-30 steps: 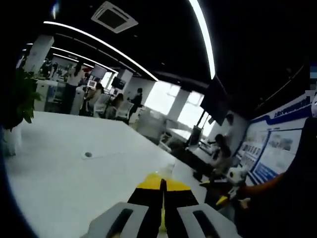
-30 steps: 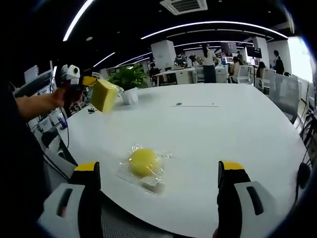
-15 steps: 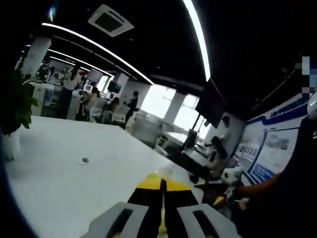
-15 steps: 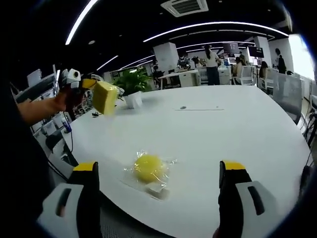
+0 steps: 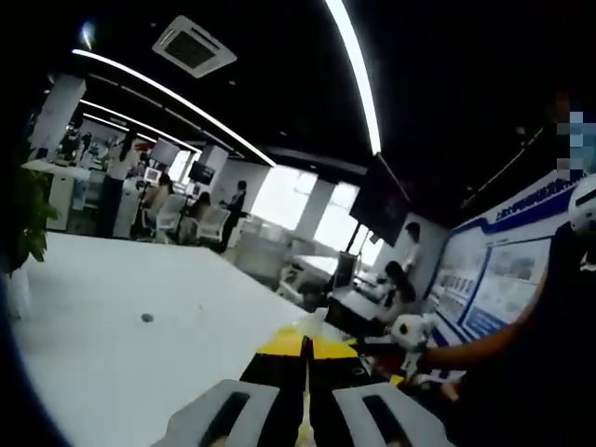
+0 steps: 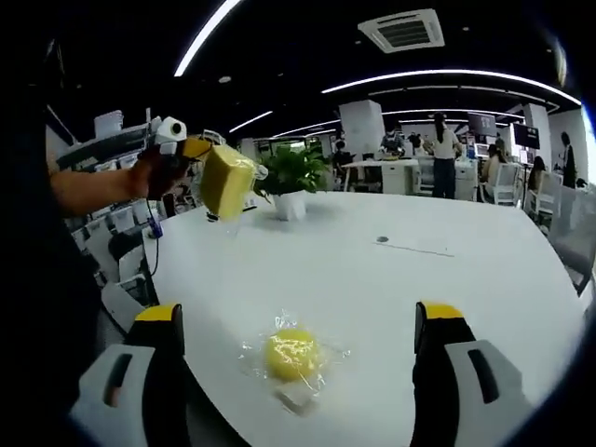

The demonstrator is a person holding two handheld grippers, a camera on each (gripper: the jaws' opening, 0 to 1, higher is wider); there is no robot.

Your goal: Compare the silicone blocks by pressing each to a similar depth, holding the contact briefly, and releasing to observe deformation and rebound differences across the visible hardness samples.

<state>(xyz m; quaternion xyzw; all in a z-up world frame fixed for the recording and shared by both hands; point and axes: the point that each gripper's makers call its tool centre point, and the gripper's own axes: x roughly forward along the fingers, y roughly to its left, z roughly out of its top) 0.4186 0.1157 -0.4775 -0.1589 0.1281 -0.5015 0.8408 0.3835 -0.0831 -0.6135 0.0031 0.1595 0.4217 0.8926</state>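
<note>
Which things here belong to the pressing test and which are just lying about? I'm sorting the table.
For the job:
- yellow block, held up off the table in the left claw
- yellow ball in clear wrap, lying on the white table

Just about:
- potted plant
- office chairs

A white table (image 6: 447,279) bears a bagged yellow ball (image 6: 292,355) and potted plant (image 6: 291,180).

The block (image 5: 307,346) was mostly hidden behind the shut left claw (image 5: 304,391); at 6 o'clock the frame edge cut off both claws' bases.
</note>
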